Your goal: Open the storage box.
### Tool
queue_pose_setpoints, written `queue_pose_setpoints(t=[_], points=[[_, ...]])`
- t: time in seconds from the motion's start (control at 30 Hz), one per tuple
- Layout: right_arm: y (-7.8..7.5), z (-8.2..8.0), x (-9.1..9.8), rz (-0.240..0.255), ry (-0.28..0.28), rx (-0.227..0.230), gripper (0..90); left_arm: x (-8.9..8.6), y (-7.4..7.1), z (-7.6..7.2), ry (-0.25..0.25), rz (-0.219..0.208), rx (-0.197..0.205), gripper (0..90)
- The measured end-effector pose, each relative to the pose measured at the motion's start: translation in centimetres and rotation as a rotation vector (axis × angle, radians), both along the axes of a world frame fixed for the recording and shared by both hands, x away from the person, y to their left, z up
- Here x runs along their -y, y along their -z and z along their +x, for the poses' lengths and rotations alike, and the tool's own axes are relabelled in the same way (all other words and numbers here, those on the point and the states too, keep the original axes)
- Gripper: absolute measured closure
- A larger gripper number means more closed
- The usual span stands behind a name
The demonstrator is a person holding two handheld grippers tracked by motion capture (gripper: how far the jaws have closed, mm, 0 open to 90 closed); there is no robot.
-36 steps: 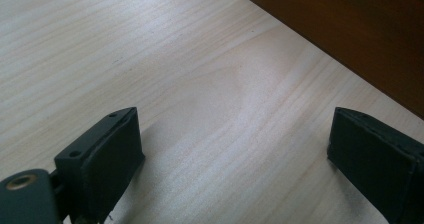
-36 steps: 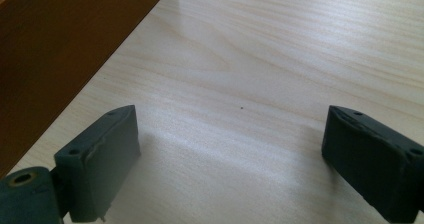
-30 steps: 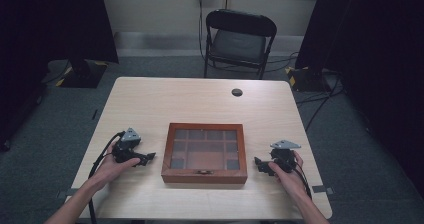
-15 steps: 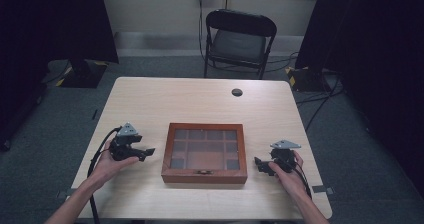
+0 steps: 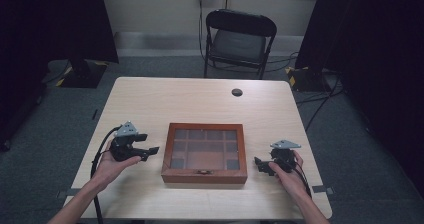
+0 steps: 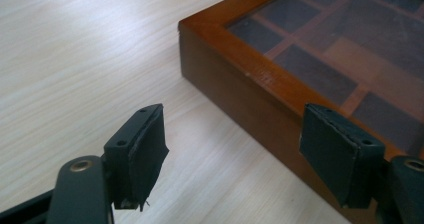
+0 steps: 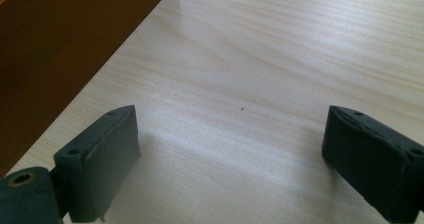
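A shut wooden box (image 5: 205, 153) with a glass lid over several compartments lies at the middle of the table's near half. My left gripper (image 5: 151, 152) hovers just left of the box, held in a hand, pointing at its left side. In the left gripper view the box's corner (image 6: 280, 79) lies ahead of the left gripper (image 6: 235, 134). Its jaws have just been closing a little and stand open with nothing between them. My right gripper (image 5: 261, 165) rests by the box's right side, open over bare wood (image 7: 235, 129). The box wall (image 7: 60, 39) is at its left.
A small black round object (image 5: 237, 92) lies near the table's far edge. A black folding chair (image 5: 239, 36) stands beyond the light wooden table (image 5: 150, 99). Cables trail from both grippers toward the near edge.
My left gripper has risen off the table and drifted a little toward the far side. The right gripper and the box have stayed put.
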State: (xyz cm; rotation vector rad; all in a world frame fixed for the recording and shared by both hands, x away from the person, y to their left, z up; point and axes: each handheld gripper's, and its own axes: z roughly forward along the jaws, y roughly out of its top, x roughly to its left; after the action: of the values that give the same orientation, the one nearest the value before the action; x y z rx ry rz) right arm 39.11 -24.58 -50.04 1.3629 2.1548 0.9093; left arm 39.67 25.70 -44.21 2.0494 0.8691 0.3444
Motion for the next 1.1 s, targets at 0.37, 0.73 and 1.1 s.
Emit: queue_pose_setpoints(t=[0.37, 0.73, 1.1], points=[[0.0, 0.0, 0.0, 0.000, -0.002, -0.001, 7.4, 2.2, -1.3, -1.1, 0.084, -0.024, 0.025, 28.7], [0.0, 0.0, 0.0, -0.001, -0.006, 0.002, 7.4, 4.8, -2.1, -2.2, 0.160, -0.029, 0.012, 30.8], [0.0, 0.1, 0.0, 0.000, -0.009, 0.002, 7.4, 7.7, -3.1, -3.0, 0.220, -0.053, -0.006, 34.7]])
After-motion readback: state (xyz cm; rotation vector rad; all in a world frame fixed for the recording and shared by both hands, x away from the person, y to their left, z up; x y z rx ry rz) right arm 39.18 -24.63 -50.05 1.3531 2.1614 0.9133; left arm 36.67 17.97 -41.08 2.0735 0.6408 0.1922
